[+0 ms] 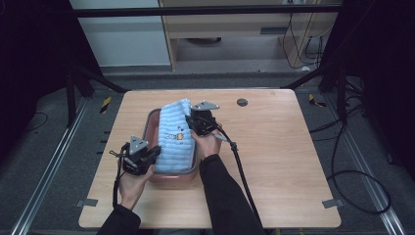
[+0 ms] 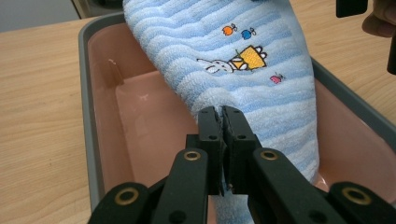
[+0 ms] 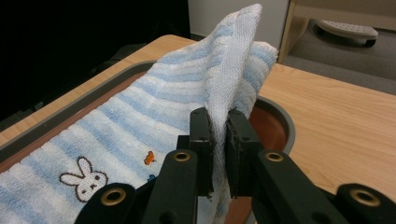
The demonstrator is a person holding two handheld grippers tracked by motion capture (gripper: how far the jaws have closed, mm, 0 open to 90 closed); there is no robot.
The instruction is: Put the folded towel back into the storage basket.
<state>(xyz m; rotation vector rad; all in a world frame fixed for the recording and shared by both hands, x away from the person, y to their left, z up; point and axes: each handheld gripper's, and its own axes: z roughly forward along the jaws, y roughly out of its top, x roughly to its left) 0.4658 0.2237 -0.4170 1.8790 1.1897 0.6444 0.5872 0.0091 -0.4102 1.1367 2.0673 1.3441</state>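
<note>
Blue-and-white striped terry towel (image 1: pixel 172 139), with a small embroidered rabbit and some orange and blue figures on it, hangs stretched between the two grippers, over a pink rectangular plastic tub with a grey rim (image 1: pixel 150 117). Its lower part already lies inside the tub, while the far end is lifted higher, so the cloth slopes down toward the person. I judge it is held this way so that it goes into the tub flat and does not bunch at one side.

The left gripper (image 2: pixel 220 112) is closed tight on the near edge of the towel; in the left gripper view the two black jaws meet with only the cloth between them. It holds low, just above the tub floor, probably to guide this end down first.

The right gripper (image 3: pixel 218 114) is also closed, and it pinches a folded edge of the towel that stands up between its jaws in the right gripper view. It keeps this far end raised above the rim, I think to keep tension in the cloth.

Both hands (image 1: pixel 131 183) come in from the near side, and the cables trail behind them. The tub stands on a light wooden table (image 1: pixel 274 156), somewhat left of its middle, and the wood beside it is bare.
</note>
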